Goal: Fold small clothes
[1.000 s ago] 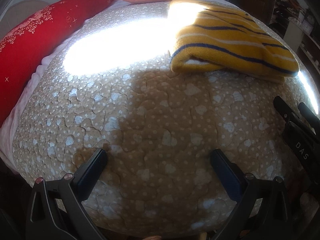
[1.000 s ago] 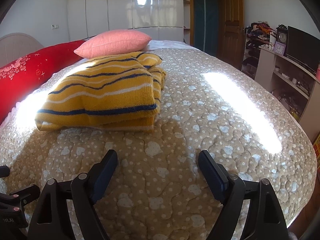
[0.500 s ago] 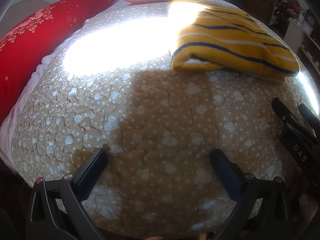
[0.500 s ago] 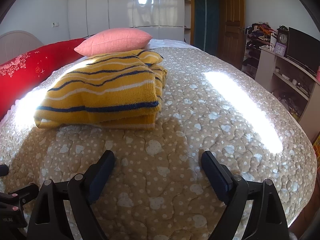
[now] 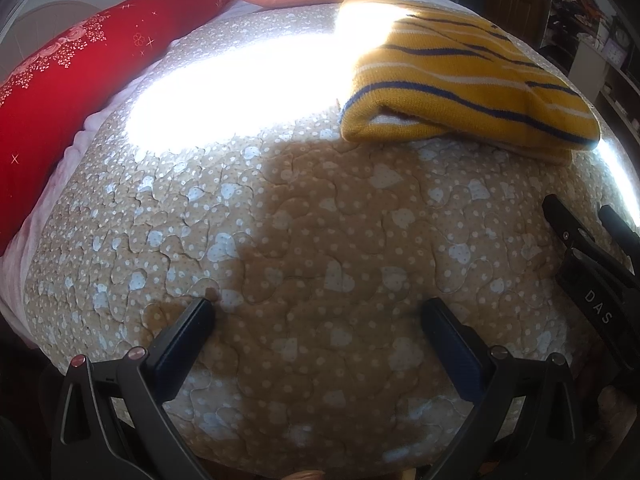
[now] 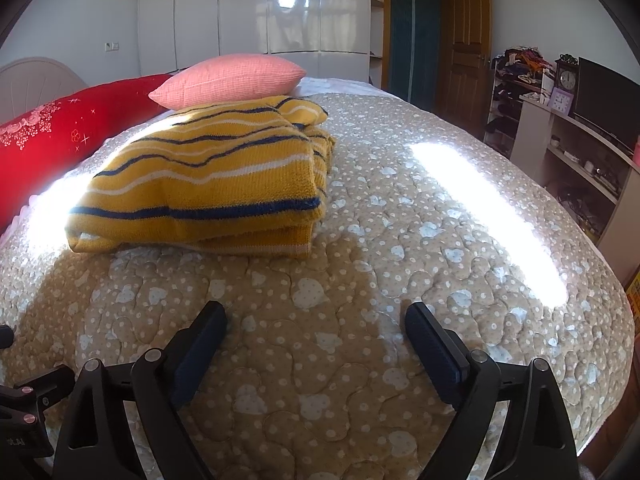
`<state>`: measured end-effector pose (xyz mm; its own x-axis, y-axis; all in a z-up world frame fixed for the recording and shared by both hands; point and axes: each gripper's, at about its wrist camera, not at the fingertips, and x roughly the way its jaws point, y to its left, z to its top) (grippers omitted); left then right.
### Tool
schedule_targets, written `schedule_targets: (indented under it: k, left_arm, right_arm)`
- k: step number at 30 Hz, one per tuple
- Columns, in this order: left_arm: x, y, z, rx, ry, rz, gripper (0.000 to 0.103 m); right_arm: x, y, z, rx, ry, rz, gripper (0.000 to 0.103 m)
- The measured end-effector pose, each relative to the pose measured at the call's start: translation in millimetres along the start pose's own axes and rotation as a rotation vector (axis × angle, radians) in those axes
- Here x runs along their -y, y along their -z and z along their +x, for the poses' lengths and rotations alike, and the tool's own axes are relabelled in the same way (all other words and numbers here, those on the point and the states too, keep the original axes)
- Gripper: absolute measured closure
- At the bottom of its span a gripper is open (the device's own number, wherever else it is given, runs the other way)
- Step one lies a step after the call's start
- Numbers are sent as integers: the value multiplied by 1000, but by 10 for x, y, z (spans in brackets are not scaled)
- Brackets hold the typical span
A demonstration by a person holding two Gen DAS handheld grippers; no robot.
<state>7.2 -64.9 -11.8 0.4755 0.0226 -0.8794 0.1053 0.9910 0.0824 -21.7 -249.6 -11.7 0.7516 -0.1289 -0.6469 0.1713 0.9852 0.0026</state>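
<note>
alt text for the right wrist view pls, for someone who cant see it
A folded yellow sweater with navy and white stripes lies on a tan quilted bedspread, beyond the open, empty right gripper. Behind the sweater sit a pink pillow and a red bolster, with white wardrobes at the back.

Bare quilt (image 6: 320,360) lies clear ahead; only the folded yellow sweater (image 6: 208,184) blocks passage beyond.
</note>
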Motion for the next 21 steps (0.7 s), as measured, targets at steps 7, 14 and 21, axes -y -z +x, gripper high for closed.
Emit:
schedule_targets:
  k: [7,14,21]
  left_arm:
    - [-44,-21,22,-6,10,1,0]
    - [-33,-14,22,-2,8,2,0]
    - [-22,-8,22,4,6,1,0]
  right_arm:
    - [-16,7,2,3,4,-6,8]
    - [-18,8,4,3,6,-8,7]
    - [-22,10,9,7,10,-8,6]
